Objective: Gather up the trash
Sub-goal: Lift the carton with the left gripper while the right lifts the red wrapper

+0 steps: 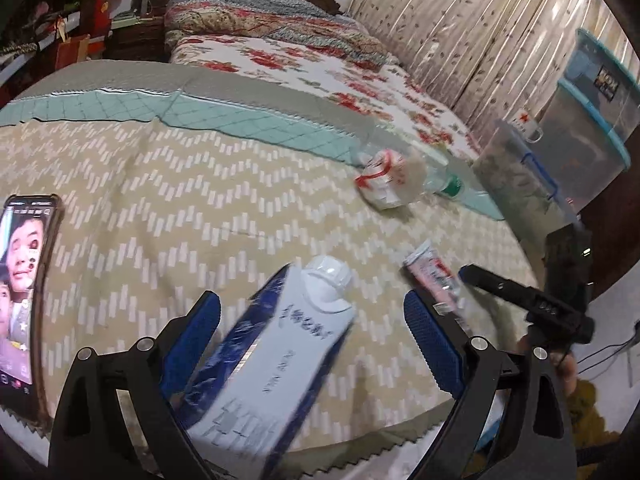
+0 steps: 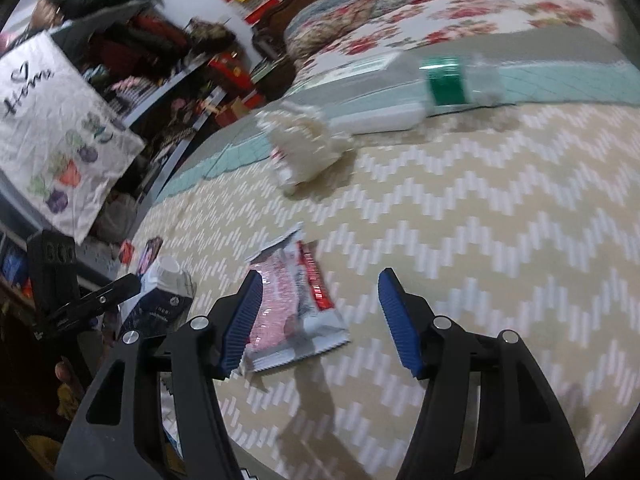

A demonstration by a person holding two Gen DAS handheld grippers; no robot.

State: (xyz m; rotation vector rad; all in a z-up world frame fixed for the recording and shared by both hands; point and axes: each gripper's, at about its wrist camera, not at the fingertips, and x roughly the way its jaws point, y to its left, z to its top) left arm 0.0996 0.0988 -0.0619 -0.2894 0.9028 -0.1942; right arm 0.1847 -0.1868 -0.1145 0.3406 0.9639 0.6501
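A blue-and-white milk carton [image 1: 276, 344] lies on the bed between the open fingers of my left gripper [image 1: 316, 336]; it also shows in the right wrist view [image 2: 160, 300]. A pink-and-red snack wrapper [image 2: 292, 308] lies flat between the open fingers of my right gripper [image 2: 320, 320], close to the left finger; it shows in the left wrist view [image 1: 434, 276]. Farther back lie a crumpled white wrapper [image 1: 384, 180] [image 2: 304, 148] and a clear plastic bottle with a green label [image 1: 440, 184] [image 2: 420, 88].
A phone [image 1: 24, 292] with a lit screen lies at the bed's left edge. Clear storage bins with blue lids [image 1: 580, 120] stand right of the bed by the curtain. Cluttered shelves [image 2: 132, 60] stand on the left. The bed's front edge [image 1: 360, 432] is close.
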